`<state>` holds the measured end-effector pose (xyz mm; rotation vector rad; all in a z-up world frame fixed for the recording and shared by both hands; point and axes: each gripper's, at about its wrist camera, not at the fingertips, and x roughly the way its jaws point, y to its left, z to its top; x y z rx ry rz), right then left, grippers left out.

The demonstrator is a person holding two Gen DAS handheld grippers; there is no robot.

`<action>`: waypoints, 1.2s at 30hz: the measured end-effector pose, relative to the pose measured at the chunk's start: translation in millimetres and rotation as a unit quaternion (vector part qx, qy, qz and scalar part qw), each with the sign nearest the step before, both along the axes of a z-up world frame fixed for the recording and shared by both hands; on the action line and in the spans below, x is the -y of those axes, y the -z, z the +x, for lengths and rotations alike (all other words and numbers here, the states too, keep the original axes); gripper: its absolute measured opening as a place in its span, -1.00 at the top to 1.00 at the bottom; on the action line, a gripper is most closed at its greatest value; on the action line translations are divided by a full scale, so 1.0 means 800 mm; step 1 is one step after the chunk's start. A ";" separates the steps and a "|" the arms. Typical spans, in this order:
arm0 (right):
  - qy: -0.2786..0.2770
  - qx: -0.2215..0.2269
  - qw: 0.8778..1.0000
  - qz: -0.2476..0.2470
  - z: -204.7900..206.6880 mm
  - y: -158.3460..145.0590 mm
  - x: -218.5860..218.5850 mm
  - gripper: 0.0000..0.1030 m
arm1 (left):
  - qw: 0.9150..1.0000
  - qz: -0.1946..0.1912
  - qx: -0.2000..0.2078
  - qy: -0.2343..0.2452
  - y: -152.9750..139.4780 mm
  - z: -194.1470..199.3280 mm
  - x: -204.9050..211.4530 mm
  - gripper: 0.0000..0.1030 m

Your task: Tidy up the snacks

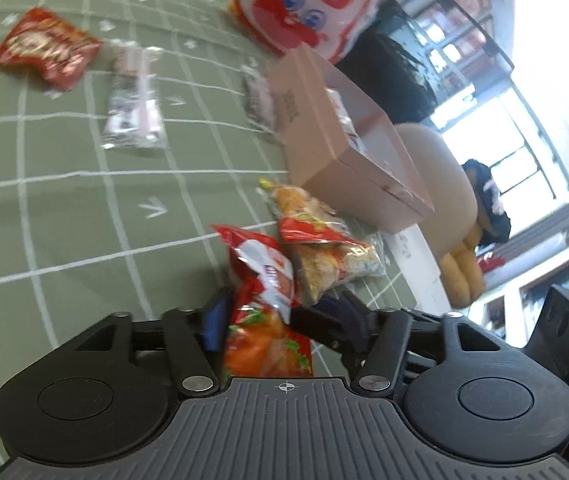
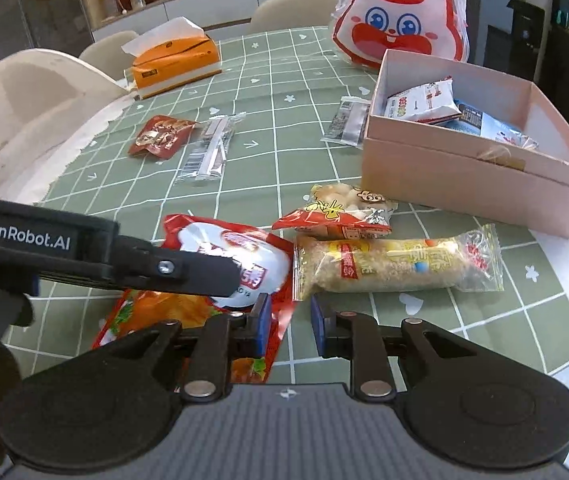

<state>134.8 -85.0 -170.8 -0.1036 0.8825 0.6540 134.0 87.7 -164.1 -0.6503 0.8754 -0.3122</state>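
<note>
Red crinkly bag (image 2: 220, 264) lies between the spread left claw (image 1: 268, 320) pads, unpinched. Right claw (image 2: 290, 320), at its narrowest, holds nothing. Bag is light, soft, slippery; grip the flat sealed edge. Box (image 2: 476, 176) at two o'clock.

Only clean read: "GenRobot.AI", white letters on the black left gripper (image 2: 220, 276) body, just left of the red-and-white snack bag (image 2: 240, 256). That bag, the yellow snack bar (image 2: 396, 266) right of it and the peanut pack (image 2: 340, 212) behind it carry print too small to read. The pink box (image 1: 304, 120) side print is blurred.
</note>
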 end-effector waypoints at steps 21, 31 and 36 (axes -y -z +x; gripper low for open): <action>0.032 0.057 0.998 0.009 -0.004 -0.044 0.030 -0.23 | 0.998 0.047 -0.043 -0.025 -0.011 -0.024 0.000 0.37; 0.077 0.009 0.995 -0.065 0.095 -0.015 -0.038 -0.29 | 0.995 0.076 -0.041 -0.046 -0.024 -0.062 -0.020 0.38; 0.054 -0.004 0.994 -0.096 0.097 -0.005 -0.060 -0.19 | 0.996 0.066 -0.040 -0.048 -0.021 -0.072 -0.027 0.38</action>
